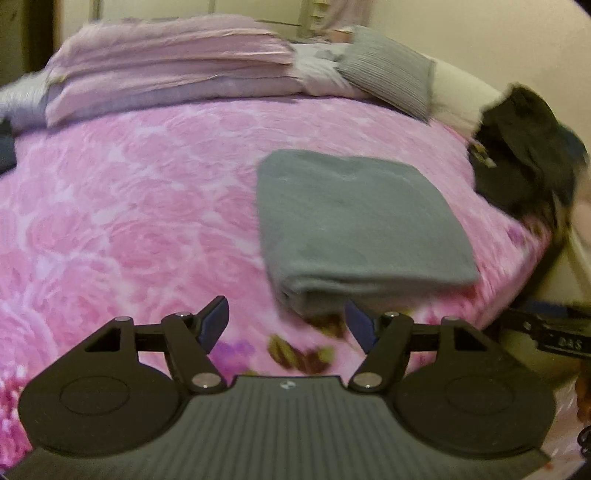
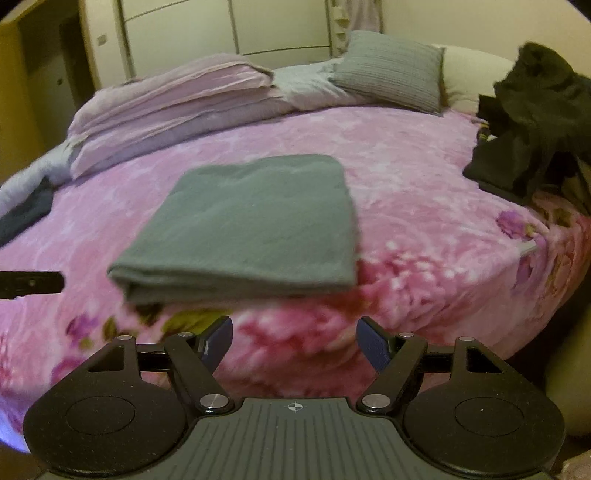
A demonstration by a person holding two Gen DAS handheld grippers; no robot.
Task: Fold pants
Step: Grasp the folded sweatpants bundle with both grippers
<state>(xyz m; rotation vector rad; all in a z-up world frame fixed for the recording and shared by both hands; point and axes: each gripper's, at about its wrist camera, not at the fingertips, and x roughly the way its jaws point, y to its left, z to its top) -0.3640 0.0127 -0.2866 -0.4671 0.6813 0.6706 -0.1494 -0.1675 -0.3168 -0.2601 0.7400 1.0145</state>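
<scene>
Grey pants (image 1: 354, 221) lie folded into a flat rectangle on the pink flowered bedspread (image 1: 129, 206). In the left wrist view my left gripper (image 1: 286, 323) hovers open just short of the bundle's near folded edge, nothing between its blue pads. In the right wrist view the same folded pants (image 2: 251, 229) lie ahead and slightly left of my right gripper (image 2: 295, 341), which is open and empty above the bedspread (image 2: 424, 206). The right gripper's dark body (image 1: 554, 338) shows at the left view's right edge; the left gripper's tip (image 2: 31, 282) shows at the right view's left edge.
A heap of dark clothes (image 2: 532, 122) sits at the bed's right edge. Folded pink bedding (image 2: 166, 110) and a grey ribbed pillow (image 2: 391, 70) lie at the far end. A dark blue garment (image 2: 26, 214) lies at the left. Cream cupboards (image 2: 221, 33) stand behind.
</scene>
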